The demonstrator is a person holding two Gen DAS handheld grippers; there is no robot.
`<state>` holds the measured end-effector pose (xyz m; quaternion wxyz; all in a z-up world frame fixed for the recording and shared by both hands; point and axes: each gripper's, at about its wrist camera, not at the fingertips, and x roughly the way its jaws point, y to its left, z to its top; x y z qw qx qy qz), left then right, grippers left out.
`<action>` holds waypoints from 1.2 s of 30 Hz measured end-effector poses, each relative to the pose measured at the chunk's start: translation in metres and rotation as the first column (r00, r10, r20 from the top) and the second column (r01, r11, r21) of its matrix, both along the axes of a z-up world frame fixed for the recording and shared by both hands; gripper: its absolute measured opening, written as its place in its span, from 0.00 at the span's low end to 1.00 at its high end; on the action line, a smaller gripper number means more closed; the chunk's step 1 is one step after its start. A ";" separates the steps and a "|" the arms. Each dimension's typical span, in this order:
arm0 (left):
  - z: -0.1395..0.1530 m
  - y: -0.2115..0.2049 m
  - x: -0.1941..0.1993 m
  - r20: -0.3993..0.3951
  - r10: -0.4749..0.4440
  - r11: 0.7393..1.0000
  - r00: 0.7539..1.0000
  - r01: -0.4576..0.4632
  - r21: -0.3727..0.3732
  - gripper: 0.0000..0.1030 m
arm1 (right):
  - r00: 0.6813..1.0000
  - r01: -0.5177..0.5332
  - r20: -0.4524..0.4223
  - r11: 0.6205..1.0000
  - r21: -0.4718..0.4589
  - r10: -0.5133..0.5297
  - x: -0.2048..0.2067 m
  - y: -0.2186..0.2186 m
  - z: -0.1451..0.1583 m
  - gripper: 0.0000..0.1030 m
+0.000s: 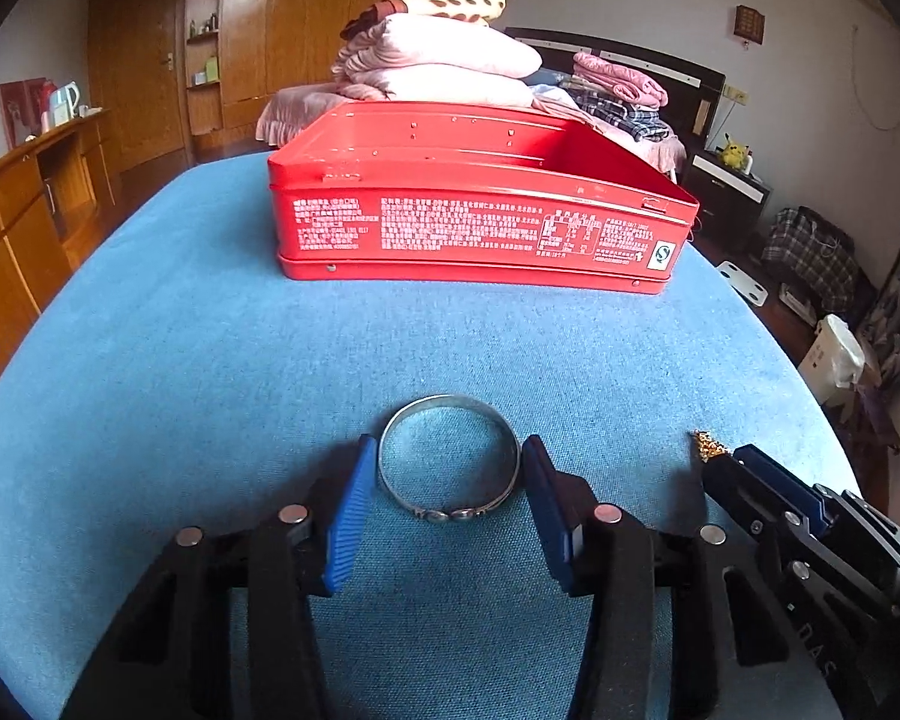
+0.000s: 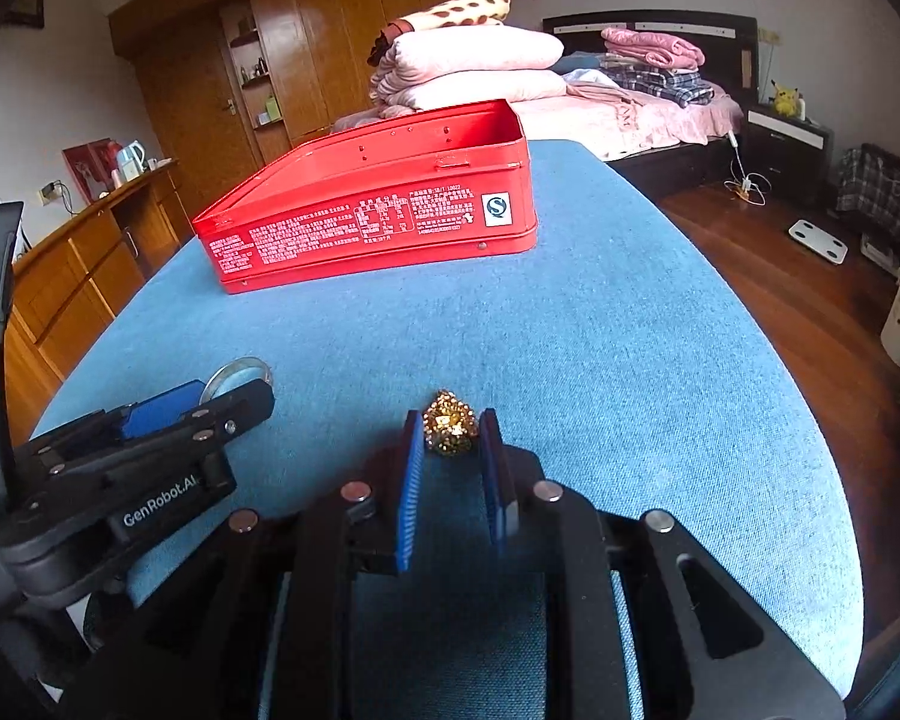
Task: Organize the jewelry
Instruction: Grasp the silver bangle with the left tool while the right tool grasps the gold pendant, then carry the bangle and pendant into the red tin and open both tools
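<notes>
Behind right tool: scale.

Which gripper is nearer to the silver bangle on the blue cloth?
Left. The left gripper has its blue pads on either side of the silver bangle. The right gripper is off to the bangle's right, at the gold ornament.

Folded pink quilts on bed; wooden wardrobe; kettle.
</notes>
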<state>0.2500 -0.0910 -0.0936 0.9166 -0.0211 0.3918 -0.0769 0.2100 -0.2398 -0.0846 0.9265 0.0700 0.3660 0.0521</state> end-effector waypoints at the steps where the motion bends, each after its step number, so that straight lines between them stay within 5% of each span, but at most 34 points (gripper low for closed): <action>1: 0.000 0.001 -0.002 0.004 -0.002 1.000 1.000 0.002 -0.007 0.47 | 1.000 -0.001 0.000 1.000 -0.001 0.001 0.000 0.000 0.000 0.17; 13: 0.004 0.010 -0.015 0.041 -0.008 0.999 0.999 0.010 -0.042 0.47 | 1.000 -0.021 -0.006 0.997 -0.074 0.021 0.003 0.012 0.001 0.26; 16: 0.005 0.013 -0.016 0.046 -0.012 0.998 0.999 0.015 -0.053 0.47 | 1.000 -0.015 0.003 0.995 -0.103 0.015 0.003 0.016 0.001 0.17; 20: 0.008 0.019 -0.019 0.059 -0.013 0.998 0.998 0.017 -0.067 0.47 | 1.000 -0.018 0.006 0.997 -0.069 0.018 0.001 0.012 0.005 0.16; 36: 0.057 0.052 0.004 0.207 0.029 0.993 0.978 -0.004 -0.120 0.47 | 0.984 -0.028 0.172 0.997 -0.074 0.040 0.020 0.025 0.071 0.17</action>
